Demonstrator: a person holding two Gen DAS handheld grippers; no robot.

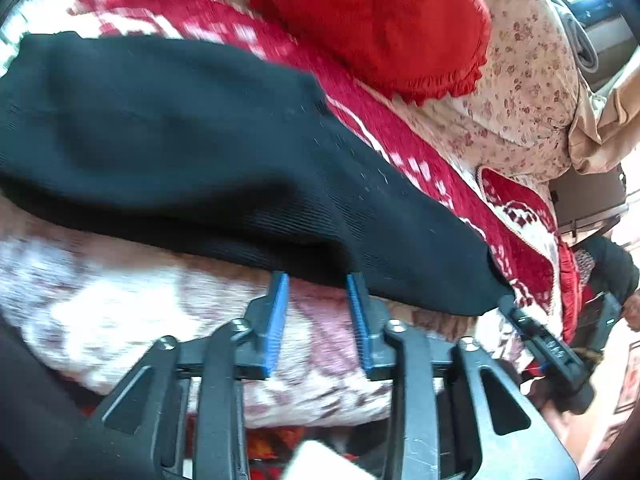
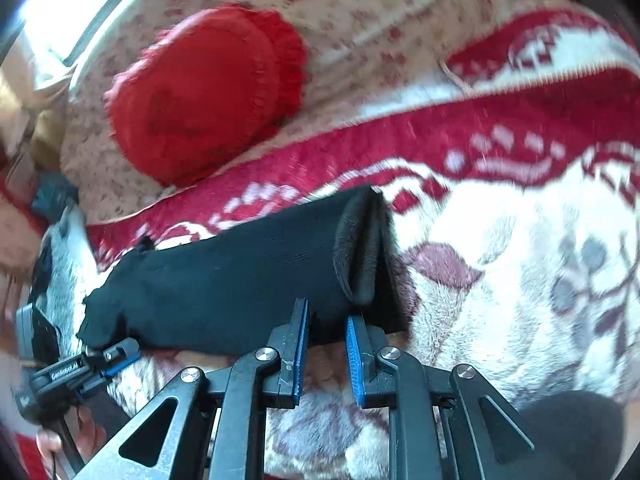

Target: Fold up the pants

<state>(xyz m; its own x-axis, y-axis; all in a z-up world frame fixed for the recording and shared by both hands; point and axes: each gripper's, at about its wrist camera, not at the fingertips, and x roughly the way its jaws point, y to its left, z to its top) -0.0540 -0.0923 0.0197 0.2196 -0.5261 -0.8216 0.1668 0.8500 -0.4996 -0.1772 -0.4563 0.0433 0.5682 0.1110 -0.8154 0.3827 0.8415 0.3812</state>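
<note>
The black pants [image 1: 192,148] lie across a bed, on a red and white patterned blanket [image 1: 400,136]. In the left wrist view my left gripper [image 1: 318,284] is open, its blue pads right at the near edge of the pants, with nothing between them. In the right wrist view the pants [image 2: 224,276] lie folded, with a fuzzy end standing up at the right. My right gripper [image 2: 328,312] is open at their near edge. The other gripper [image 2: 92,364] shows at the pants' left end.
A red frilled cushion [image 1: 376,24] lies on a floral quilt [image 1: 520,92] behind the pants; it also shows in the right wrist view [image 2: 204,92]. A fleece blanket [image 2: 500,300] with a leaf pattern covers the near side of the bed.
</note>
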